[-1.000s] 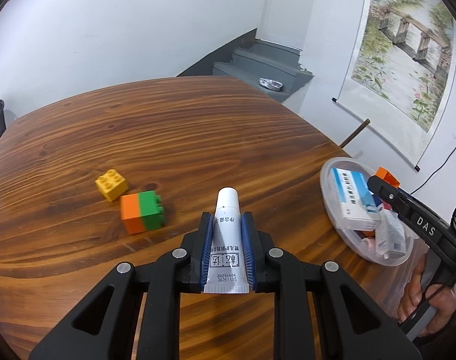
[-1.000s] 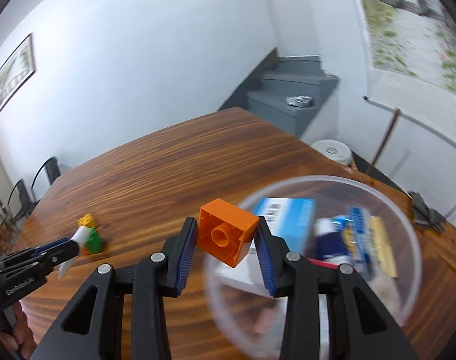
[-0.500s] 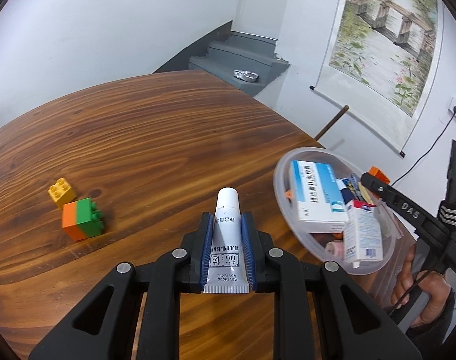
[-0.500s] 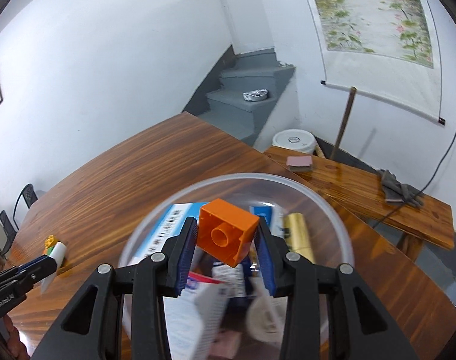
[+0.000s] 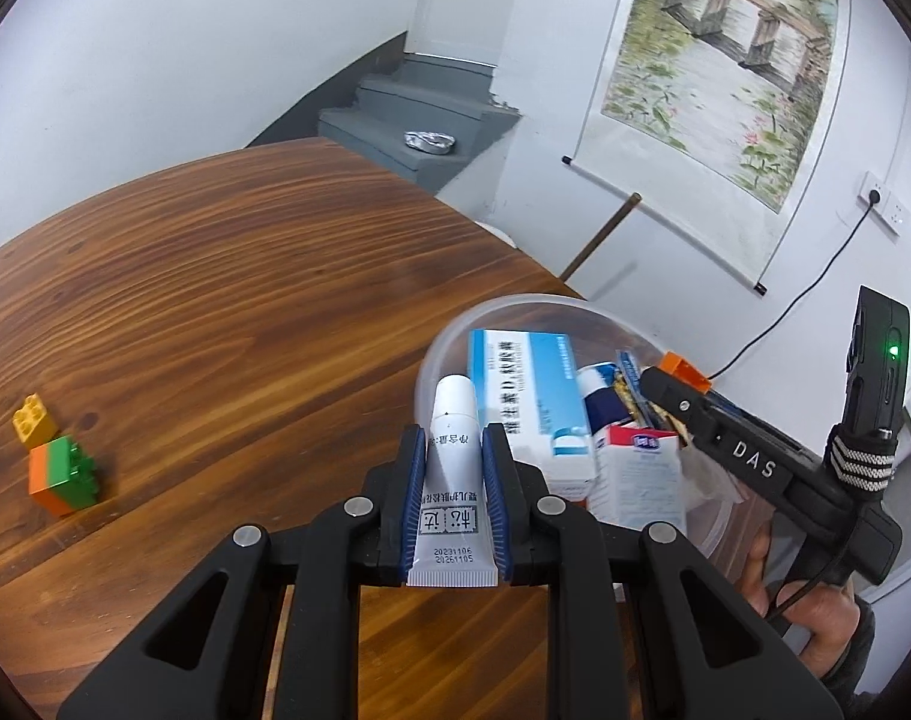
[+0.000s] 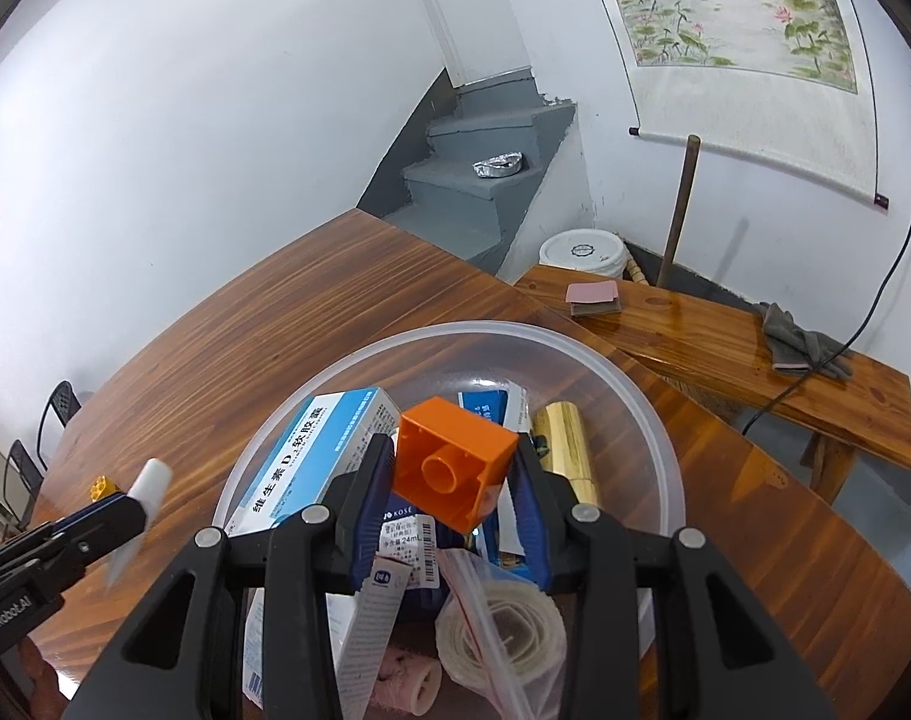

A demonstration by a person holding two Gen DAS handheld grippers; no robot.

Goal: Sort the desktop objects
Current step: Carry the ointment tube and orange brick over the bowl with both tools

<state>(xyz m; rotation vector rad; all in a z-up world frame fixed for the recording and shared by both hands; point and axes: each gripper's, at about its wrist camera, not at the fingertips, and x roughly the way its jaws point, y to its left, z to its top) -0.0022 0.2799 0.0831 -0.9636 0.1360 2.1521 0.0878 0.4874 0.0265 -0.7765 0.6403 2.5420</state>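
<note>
Left tool (image 5: 453, 483): tube (image 5: 452, 468) cap-forward, lengthwise.

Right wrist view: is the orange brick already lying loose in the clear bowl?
No, the orange brick is clamped between the right gripper's jaws, above the clear bowl.

Both fisheye cameras look forward and down along their own fingers at close range, the left from the table side, the right from above, sharing the clear bowl (image 5: 449, 330) (image 6: 653, 408) and wooden table (image 5: 215, 300) (image 6: 275, 324)
</note>
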